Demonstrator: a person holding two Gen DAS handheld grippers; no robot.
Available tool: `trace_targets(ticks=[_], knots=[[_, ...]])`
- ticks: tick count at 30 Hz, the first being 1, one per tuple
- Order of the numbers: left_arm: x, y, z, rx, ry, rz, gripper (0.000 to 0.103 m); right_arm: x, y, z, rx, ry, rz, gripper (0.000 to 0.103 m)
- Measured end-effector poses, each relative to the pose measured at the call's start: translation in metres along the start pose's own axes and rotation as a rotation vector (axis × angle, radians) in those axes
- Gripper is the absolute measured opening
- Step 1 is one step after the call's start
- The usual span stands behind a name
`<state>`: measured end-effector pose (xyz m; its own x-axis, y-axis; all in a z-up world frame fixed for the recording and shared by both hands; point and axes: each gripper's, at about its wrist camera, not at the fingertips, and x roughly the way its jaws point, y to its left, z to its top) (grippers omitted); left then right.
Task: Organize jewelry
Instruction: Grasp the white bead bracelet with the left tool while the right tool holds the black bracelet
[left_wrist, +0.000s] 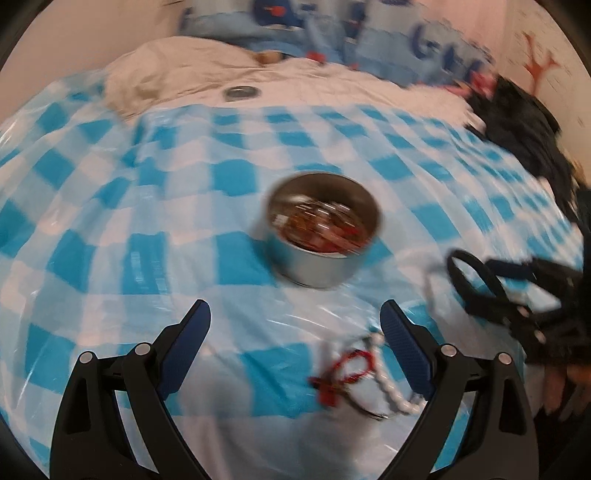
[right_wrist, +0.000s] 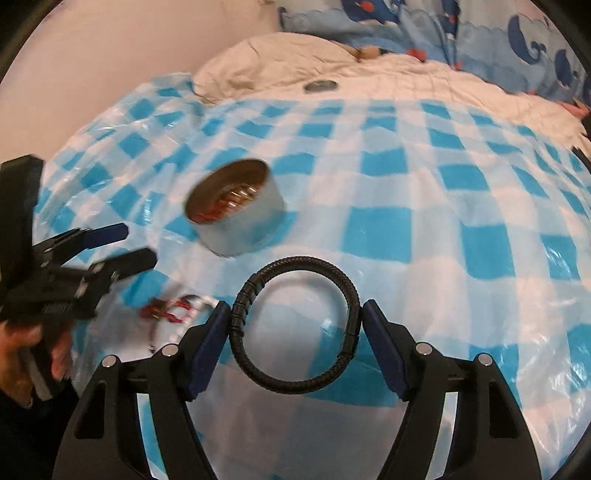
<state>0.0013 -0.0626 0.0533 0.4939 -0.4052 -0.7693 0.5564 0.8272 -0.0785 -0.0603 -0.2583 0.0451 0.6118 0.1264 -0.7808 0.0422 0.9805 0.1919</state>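
My right gripper (right_wrist: 295, 314) is shut on a black braided bracelet (right_wrist: 295, 386), its blue pads pressing both sides of the ring above the checked sheet. From the left wrist view, this bracelet (left_wrist: 476, 284) and the right gripper (left_wrist: 517, 299) show blurred at the right. An open round metal tin (left_wrist: 325, 236) (right_wrist: 236, 206) stands on the sheet with reddish jewelry inside. My left gripper (left_wrist: 295, 332) (right_wrist: 138, 243) is open with nothing gripped. A red cord bracelet (left_wrist: 347, 373) and a white bead string (left_wrist: 391, 395) lie on the sheet by its right finger. This small pile (right_wrist: 173, 306) also shows in the right wrist view.
A blue-and-white checked plastic sheet (left_wrist: 147, 221) (right_wrist: 443, 221) covers the bed. The tin's lid (left_wrist: 242, 92) (right_wrist: 320, 86) lies on the beige bedding (left_wrist: 177, 70) behind. Blue patterned pillows (right_wrist: 443, 29) are at the back, and a dark heap (left_wrist: 517, 118) at the far right. A hand (right_wrist: 22, 362) holds the left gripper.
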Motion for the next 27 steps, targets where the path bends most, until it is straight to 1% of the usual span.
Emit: trace_targets(ticks=[2,5,7,8,9,11,16,20,23,25,26,27], knots=[[0.002,-0.017,-0.006,0.061,0.002,-0.036,0.089,0.005,-0.003,-0.003,0.004,0.02,-0.03,0.071],[0.002,-0.038,-0.012,0.152,0.002,-0.081,0.089,0.01,-0.01,-0.006,0.024,0.04,-0.052,0.071],[0.002,-0.05,-0.016,0.204,-0.004,-0.07,0.089,0.012,-0.014,-0.007,0.036,0.047,-0.059,0.071],[0.004,-0.054,-0.018,0.233,-0.009,-0.051,0.089,0.013,-0.014,-0.007,0.039,0.05,-0.06,0.071],[0.006,-0.056,-0.017,0.246,-0.011,-0.044,0.089,0.014,-0.014,-0.007,0.039,0.054,-0.062,0.071],[0.01,-0.057,-0.015,0.253,-0.01,-0.044,0.089,0.016,-0.014,-0.007,0.033,0.061,-0.068,0.071],[0.02,-0.052,-0.012,0.251,-0.008,-0.071,0.089,0.017,-0.017,-0.009,0.043,0.071,-0.057,0.071],[0.021,-0.05,-0.012,0.25,-0.023,-0.126,0.087,0.019,-0.017,-0.009,0.045,0.08,-0.054,0.072],[0.027,-0.053,-0.012,0.268,-0.01,-0.149,0.076,0.019,-0.017,-0.009,0.046,0.083,-0.054,0.073],[0.035,-0.054,-0.013,0.276,0.021,-0.17,0.055,0.019,-0.017,-0.01,0.049,0.085,-0.05,0.073],[0.038,-0.054,-0.014,0.274,0.037,-0.179,0.049,0.019,-0.018,-0.01,0.051,0.085,-0.048,0.073],[0.041,-0.054,-0.014,0.275,0.054,-0.196,0.036,0.02,-0.018,-0.01,0.051,0.086,-0.047,0.073]])
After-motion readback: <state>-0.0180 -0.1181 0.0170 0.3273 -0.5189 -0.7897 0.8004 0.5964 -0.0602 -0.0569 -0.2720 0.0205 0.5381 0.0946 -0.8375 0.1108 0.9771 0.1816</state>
